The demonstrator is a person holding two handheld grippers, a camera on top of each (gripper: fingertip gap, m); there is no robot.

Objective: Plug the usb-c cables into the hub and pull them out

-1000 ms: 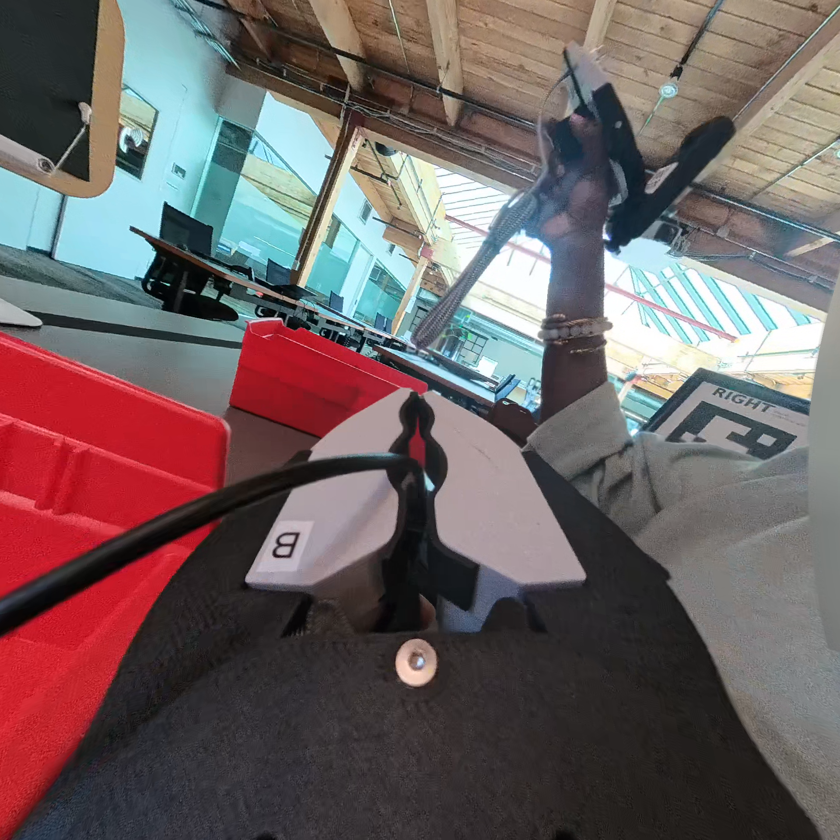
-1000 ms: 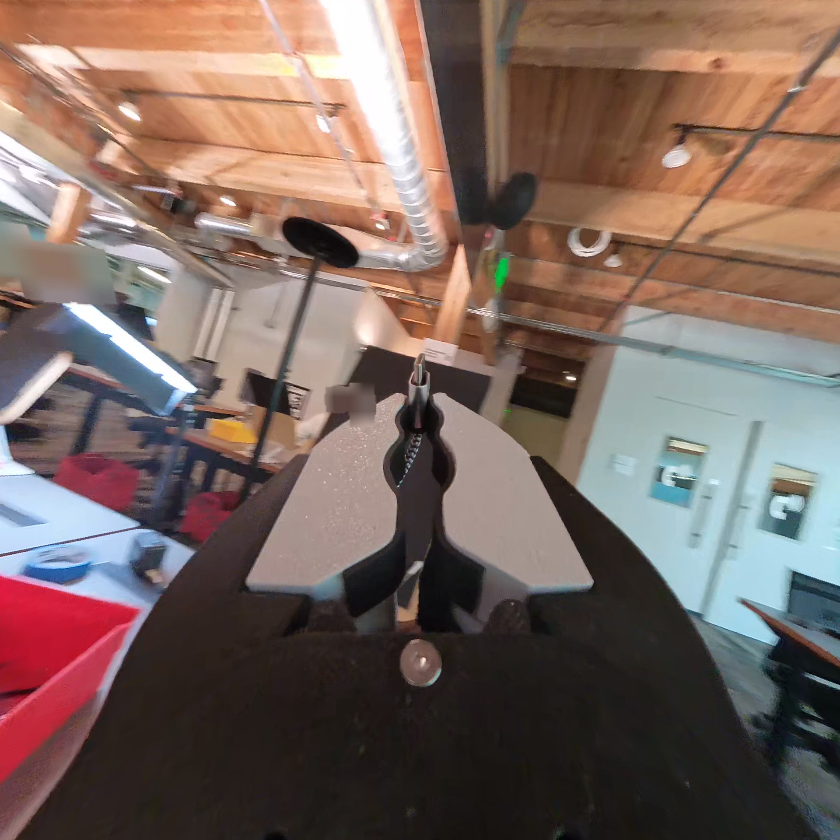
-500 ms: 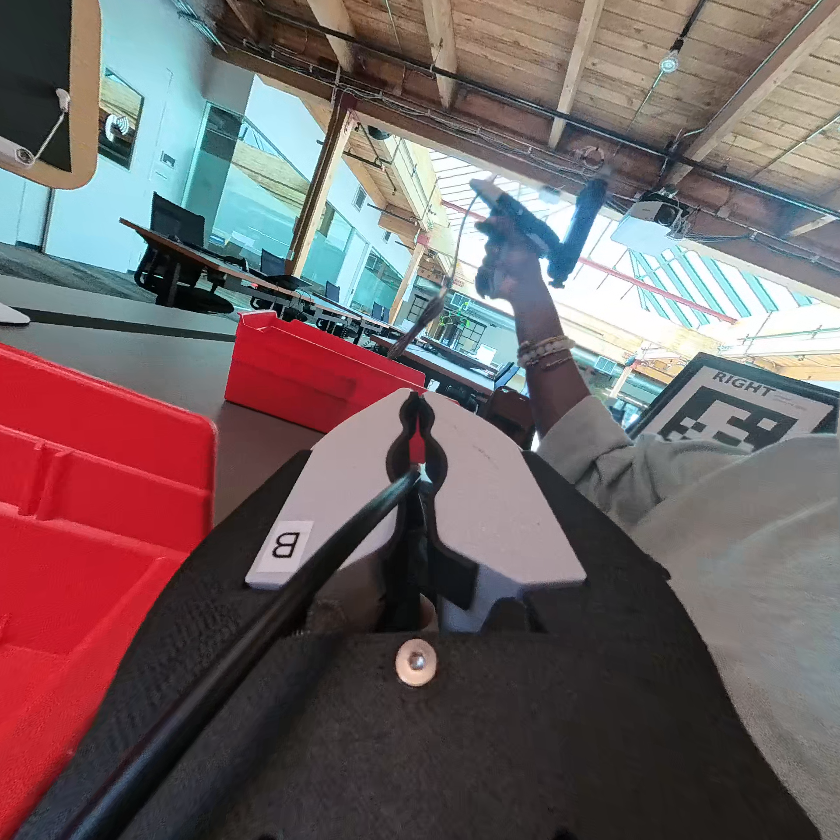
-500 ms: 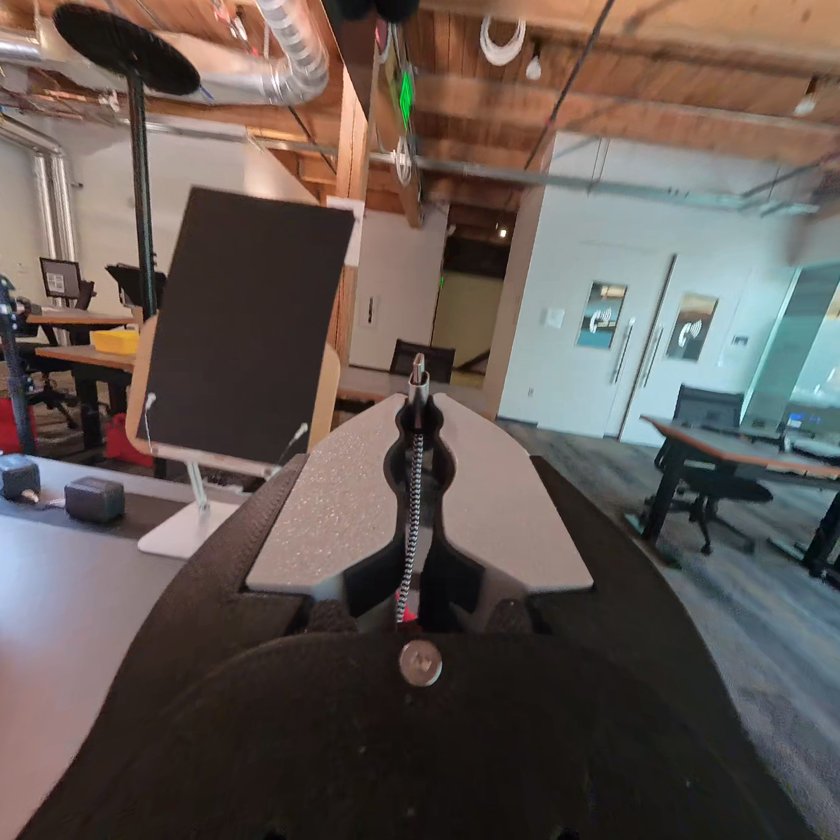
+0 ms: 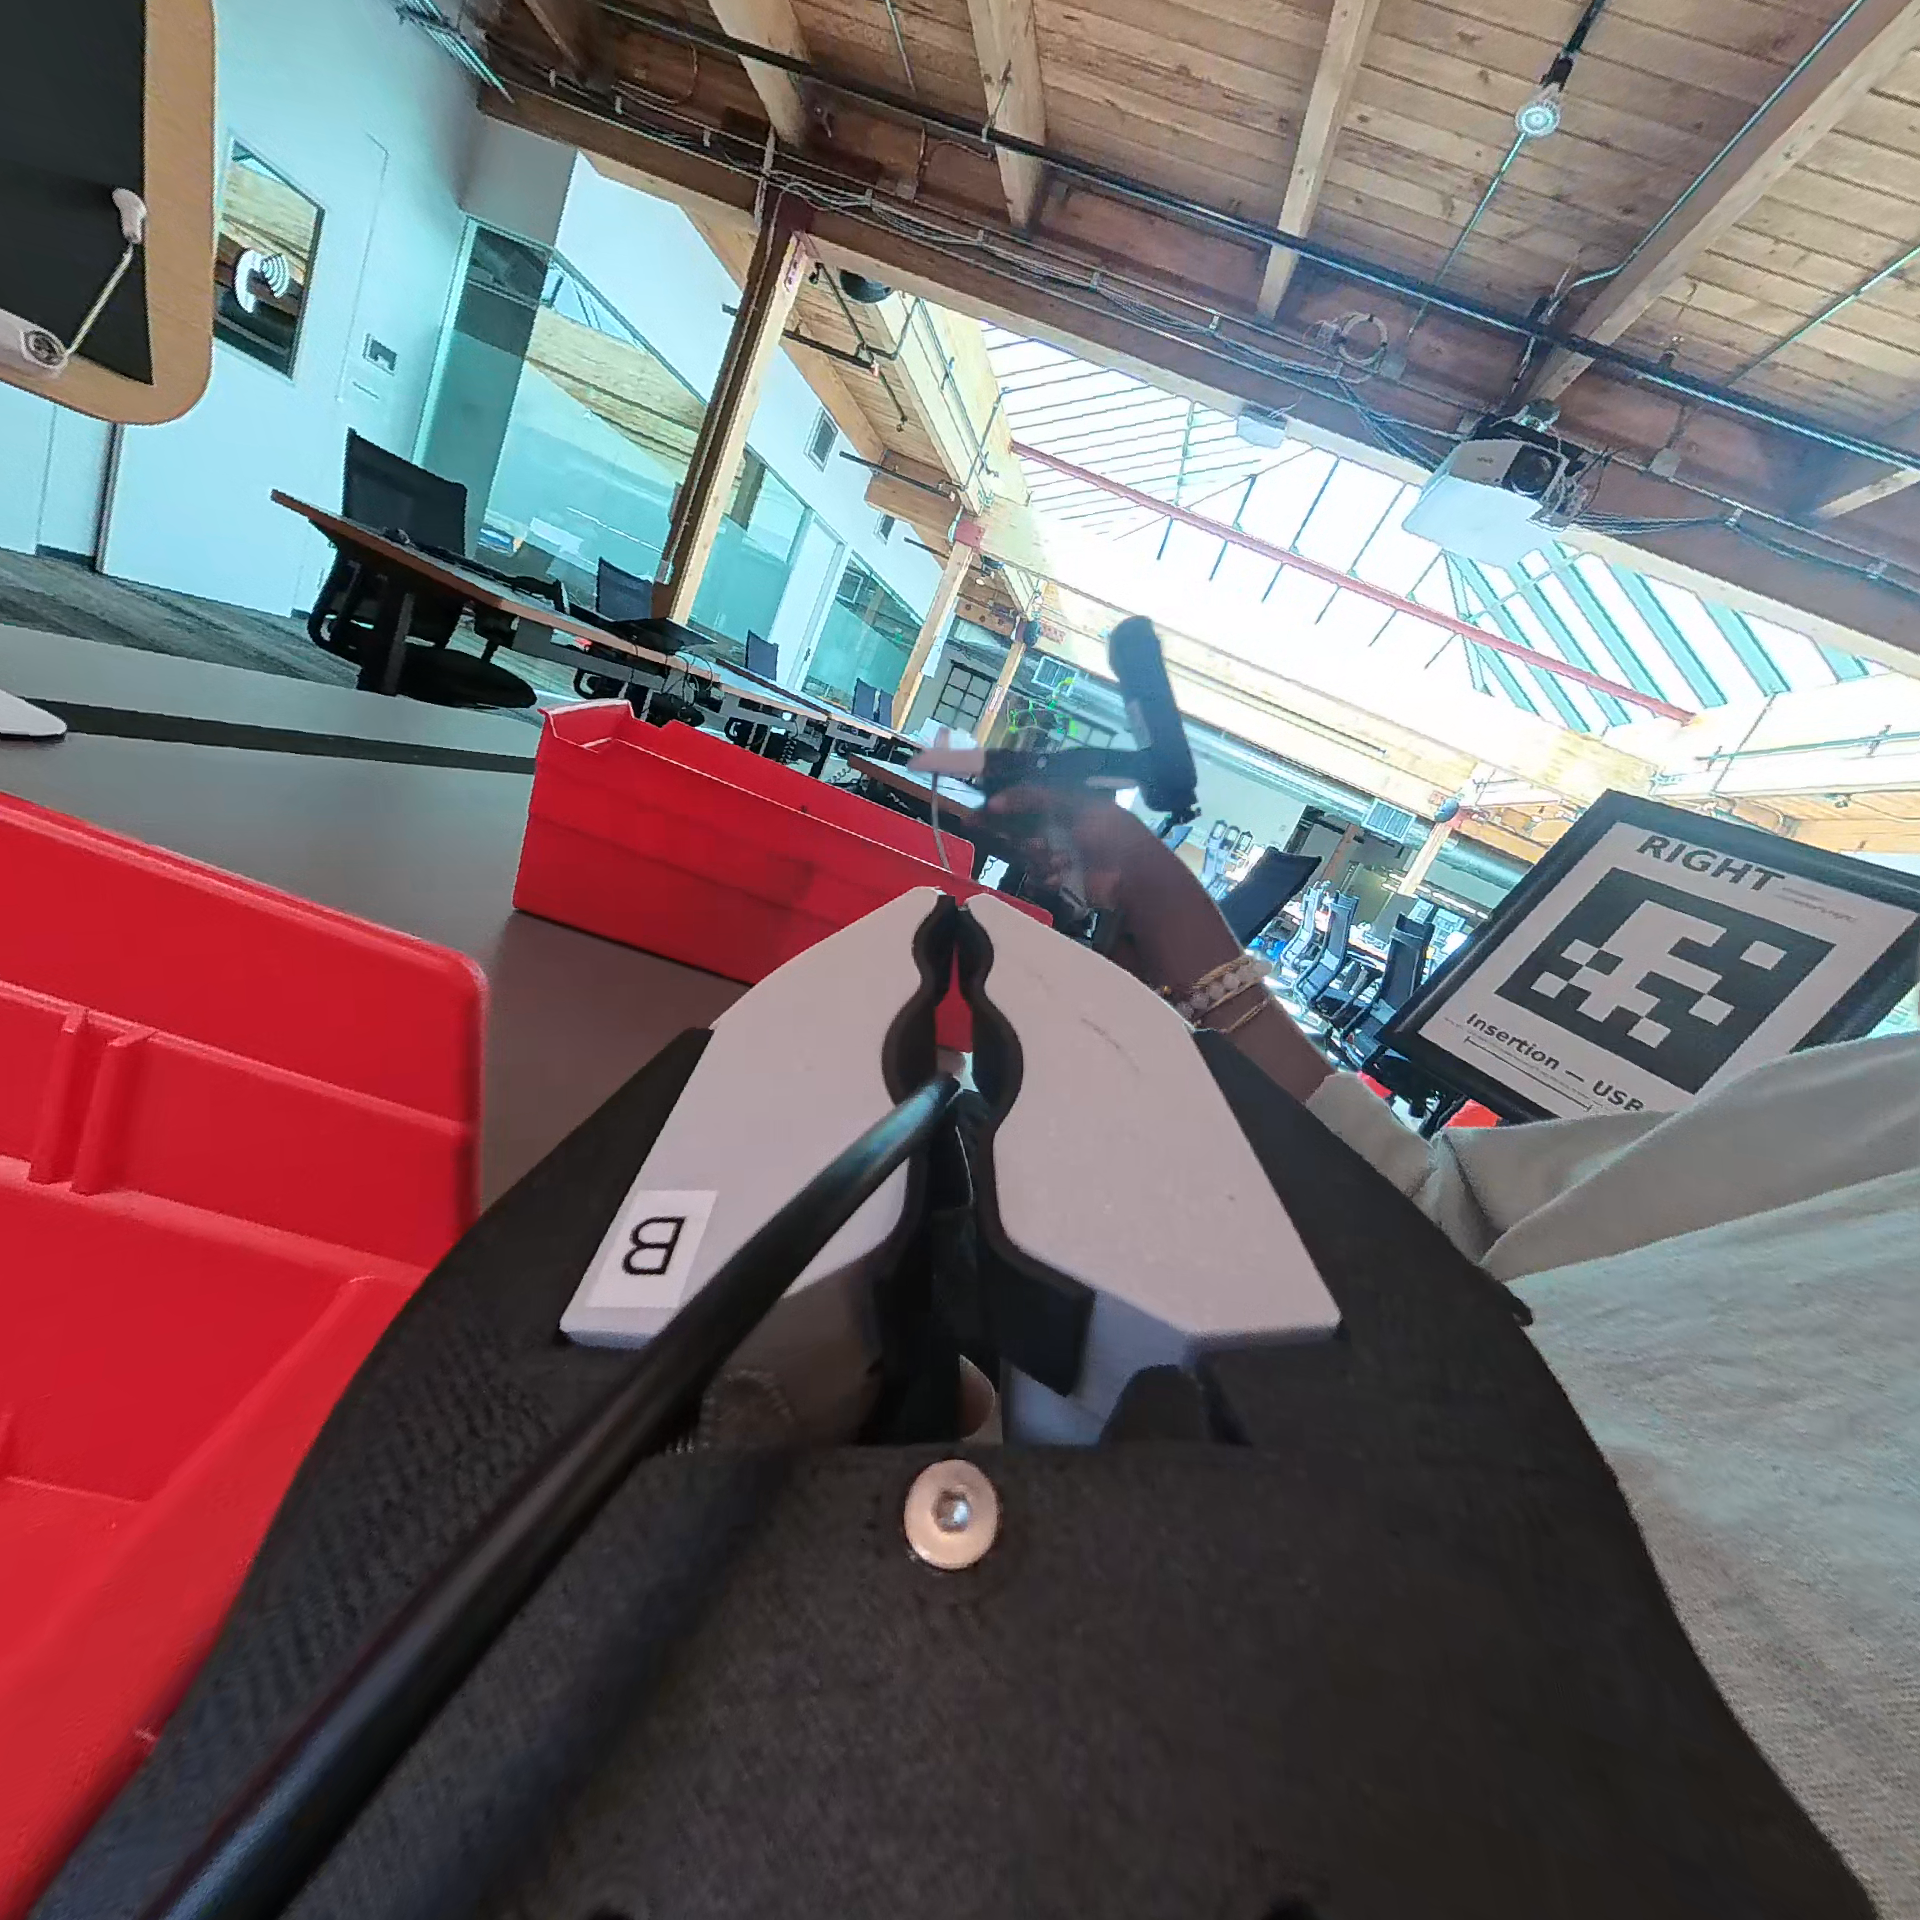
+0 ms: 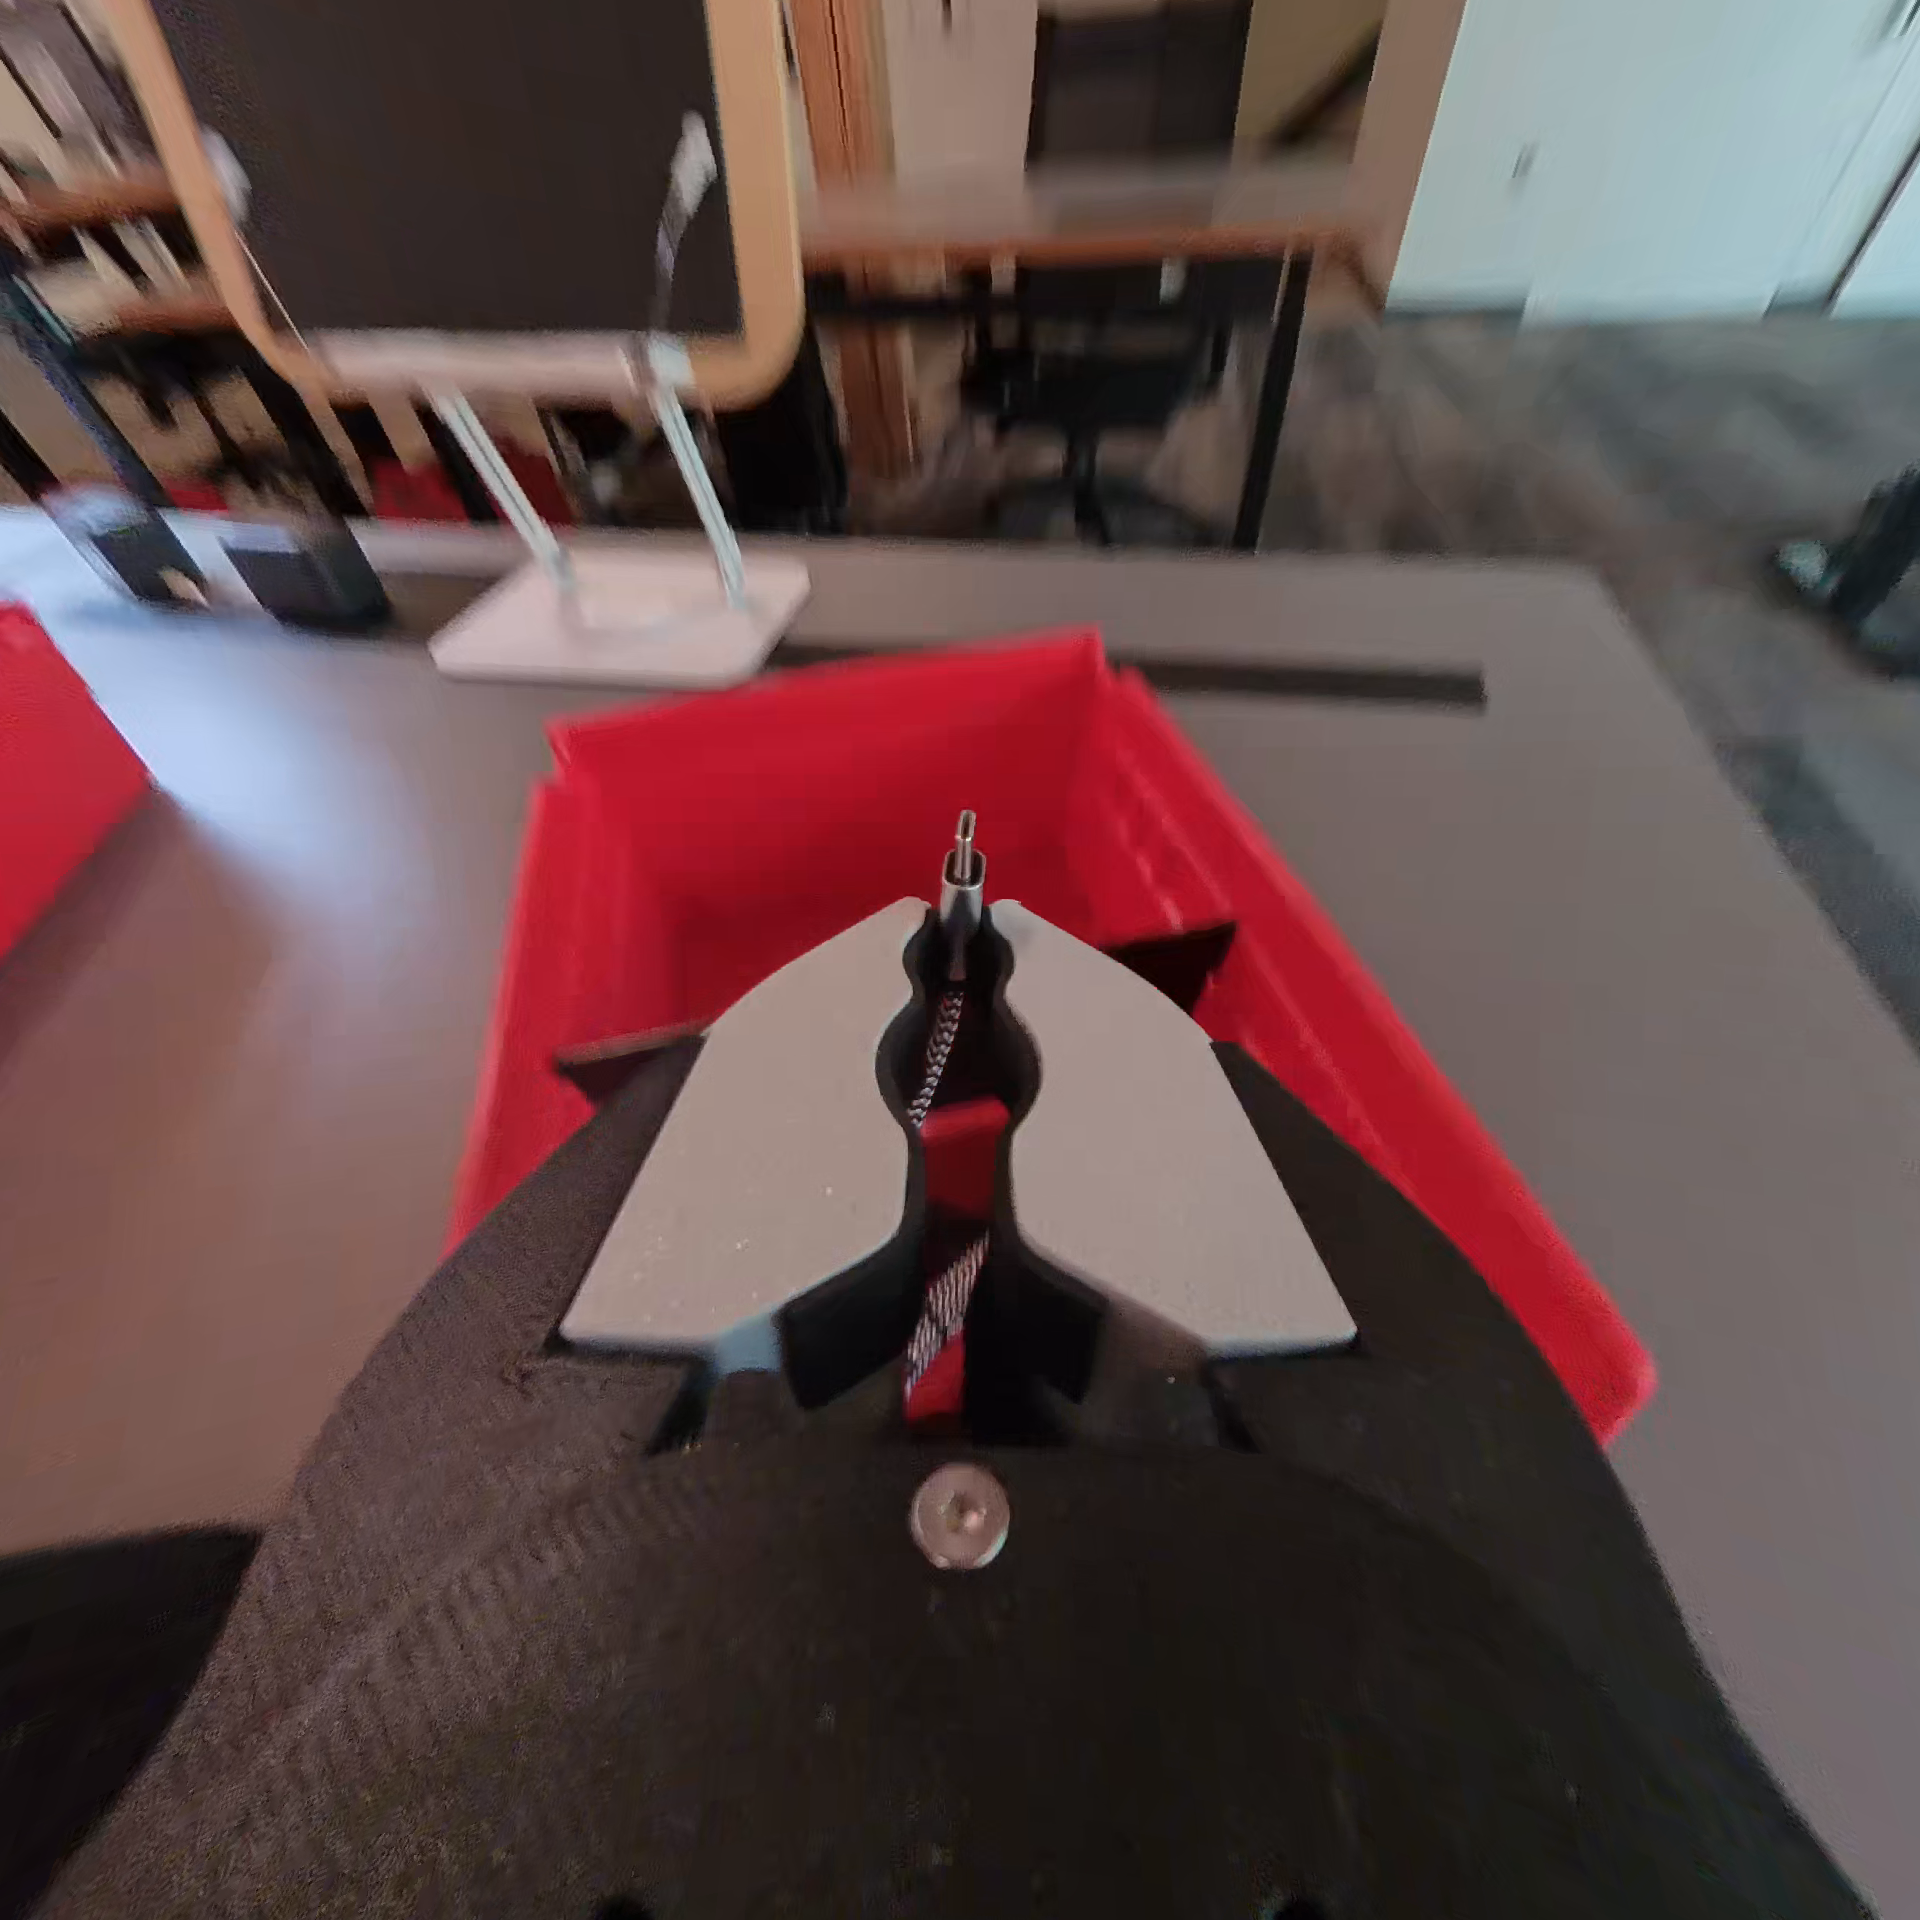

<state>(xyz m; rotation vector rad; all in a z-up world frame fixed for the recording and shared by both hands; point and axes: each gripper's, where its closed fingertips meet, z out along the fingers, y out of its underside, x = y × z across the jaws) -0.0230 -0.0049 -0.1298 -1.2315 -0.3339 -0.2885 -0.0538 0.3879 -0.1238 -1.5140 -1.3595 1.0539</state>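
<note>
My right gripper is shut on a braided usb-c cable. Its silver plug sticks out past the fingertips and points down into a red bin. In the left wrist view the right gripper is held by a hand just over the far red bin, with the cable hanging below it. My left gripper is shut on a black cable that runs out to the lower left. No hub shows in either view.
A second red bin lies close on the left. A tablet on a white stand stands at the back of the grey table, with black adapters beside it. A framed marker sign stands on the right. Tip to tip, the grippers are about 40 cm apart.
The right gripper has swung down from pointing at the ceiling to pointing into the red bin, still holding the braided cable. The left gripper has barely moved; its black cable now trails lower left.
</note>
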